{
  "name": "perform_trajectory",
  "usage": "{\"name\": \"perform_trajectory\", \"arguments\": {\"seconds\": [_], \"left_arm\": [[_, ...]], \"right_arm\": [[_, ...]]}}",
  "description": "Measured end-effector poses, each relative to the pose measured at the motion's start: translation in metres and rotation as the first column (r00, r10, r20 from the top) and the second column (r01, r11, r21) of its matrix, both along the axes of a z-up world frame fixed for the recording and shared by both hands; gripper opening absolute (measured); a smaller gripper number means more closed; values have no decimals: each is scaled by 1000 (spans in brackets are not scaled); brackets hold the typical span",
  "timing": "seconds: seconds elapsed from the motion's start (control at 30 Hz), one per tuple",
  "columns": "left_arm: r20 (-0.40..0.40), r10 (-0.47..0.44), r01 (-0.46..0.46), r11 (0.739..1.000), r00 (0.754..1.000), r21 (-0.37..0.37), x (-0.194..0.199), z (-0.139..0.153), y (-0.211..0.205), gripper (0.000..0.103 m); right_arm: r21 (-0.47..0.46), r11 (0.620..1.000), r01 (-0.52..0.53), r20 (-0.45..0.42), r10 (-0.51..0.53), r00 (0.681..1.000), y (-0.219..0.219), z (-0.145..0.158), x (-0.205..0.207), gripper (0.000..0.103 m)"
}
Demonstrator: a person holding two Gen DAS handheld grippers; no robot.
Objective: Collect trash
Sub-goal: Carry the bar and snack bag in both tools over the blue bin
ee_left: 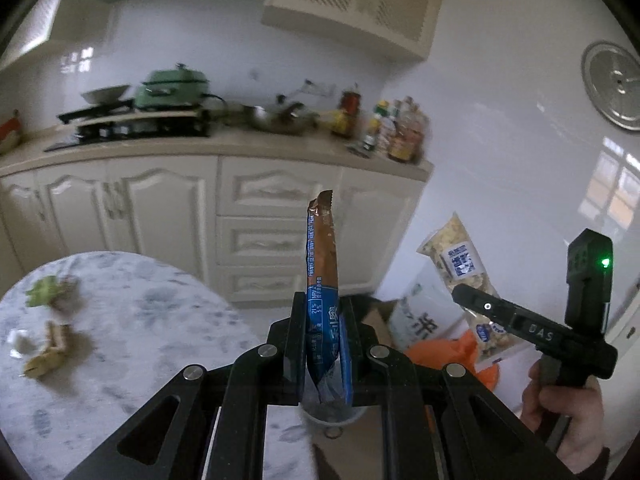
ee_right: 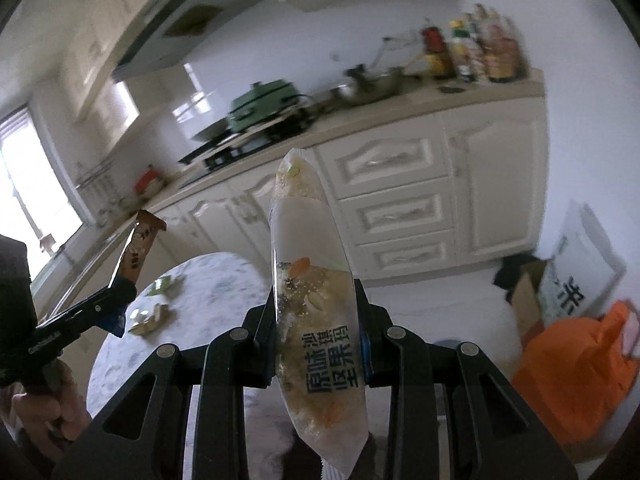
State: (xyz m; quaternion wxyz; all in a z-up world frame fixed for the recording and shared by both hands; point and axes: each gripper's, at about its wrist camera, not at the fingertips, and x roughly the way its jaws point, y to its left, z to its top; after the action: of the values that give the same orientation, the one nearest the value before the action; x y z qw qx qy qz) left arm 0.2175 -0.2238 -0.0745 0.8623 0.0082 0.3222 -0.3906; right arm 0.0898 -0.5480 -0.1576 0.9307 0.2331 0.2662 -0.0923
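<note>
The left hand-held gripper [ee_left: 320, 344] is clamped on a long brown-and-blue snack wrapper [ee_left: 322, 264] that stands upright between its jaws, lifted above the round marbled surface [ee_left: 140, 320]. The right hand-held gripper [ee_right: 316, 340] is closed on a clear packet of nuts [ee_right: 312, 280] with dark printed lettering, held upright too and off the surface. Only the left wrist view shows the right tool from outside: it sits to the right of the left one, gripped by a hand [ee_left: 560, 412], with a green light lit on its housing and the nut packet sticking up from its tip. The right wrist view gives the mirror picture, the left tool low at the left edge with the brown end of the wrapper poking up. More scraps [ee_left: 52, 328] lie on the far left of the surface, well apart from both tools; they are blurred, pale green and tan. Beyond stand cream cabinets [ee_left: 256, 224], a stove with a green pot [ee_left: 172, 88], and bottles [ee_left: 396, 128] at the counter's end. On the floor near the cabinets lie an orange bag [ee_right: 576, 368], a white sack [ee_right: 580, 272] with dark characters, and a cardboard box [ee_right: 524, 300].
</note>
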Motion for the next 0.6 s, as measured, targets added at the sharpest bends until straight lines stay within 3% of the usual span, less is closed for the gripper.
{"name": "perform_trajectory", "arguments": {"seconds": [0.3, 0.6], "left_arm": [[-118, -120, 130, 989, 986, 76, 49, -44, -100, 9], [-248, -159, 211, 957, 956, 198, 102, -105, -198, 10]], "right_arm": [[81, 990, 112, -92, -105, 990, -66, -57, -5, 30], [174, 969, 175, -210, -137, 968, -113, -132, 18, 30]]}}
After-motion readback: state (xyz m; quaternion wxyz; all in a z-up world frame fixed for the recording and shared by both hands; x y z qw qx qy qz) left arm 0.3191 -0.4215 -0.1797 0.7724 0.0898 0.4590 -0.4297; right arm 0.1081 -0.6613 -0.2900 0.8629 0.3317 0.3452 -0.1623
